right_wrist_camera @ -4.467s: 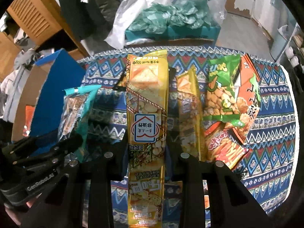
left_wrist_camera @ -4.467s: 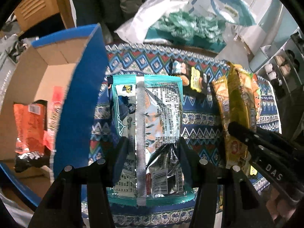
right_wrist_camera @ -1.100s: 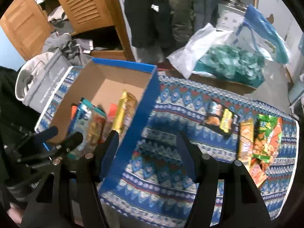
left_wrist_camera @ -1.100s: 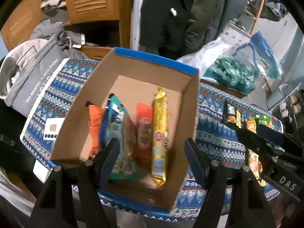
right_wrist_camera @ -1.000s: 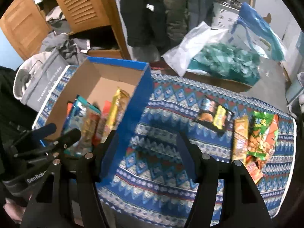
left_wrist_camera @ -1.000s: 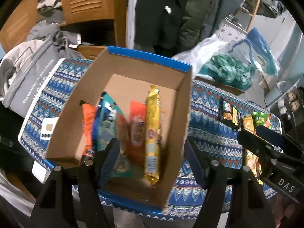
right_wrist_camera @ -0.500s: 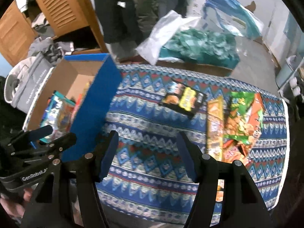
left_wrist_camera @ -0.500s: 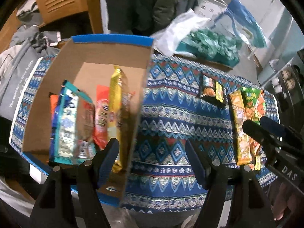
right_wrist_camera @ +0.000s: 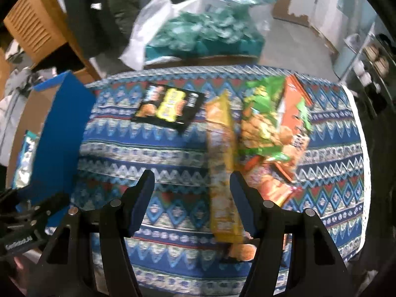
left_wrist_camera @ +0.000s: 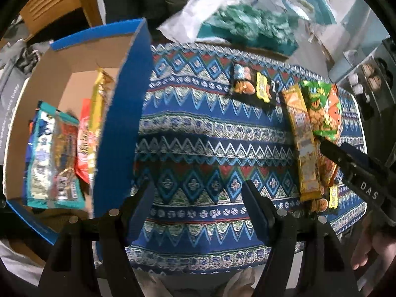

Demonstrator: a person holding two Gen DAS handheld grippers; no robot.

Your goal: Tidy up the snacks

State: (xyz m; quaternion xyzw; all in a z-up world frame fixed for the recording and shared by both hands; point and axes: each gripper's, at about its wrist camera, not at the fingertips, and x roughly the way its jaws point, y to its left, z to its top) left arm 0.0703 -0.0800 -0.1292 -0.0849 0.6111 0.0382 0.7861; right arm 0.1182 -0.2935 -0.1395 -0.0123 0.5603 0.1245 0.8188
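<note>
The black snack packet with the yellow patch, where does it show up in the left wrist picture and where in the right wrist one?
Left wrist: the black snack packet lies upper right of centre on the patterned tablecloth, left of the long yellow packet.
Right wrist: the black snack packet lies upper left of centre, again left of the long yellow packet.
Shared landmark: the blue-sided cardboard box, at the left in both views.

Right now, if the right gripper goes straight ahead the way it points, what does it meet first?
The open, empty right gripper points down at the patterned tablecloth, so bare cloth probably comes first. The long yellow snack pack lies just inside its right finger and may be brushed; depth is unclear.
</note>
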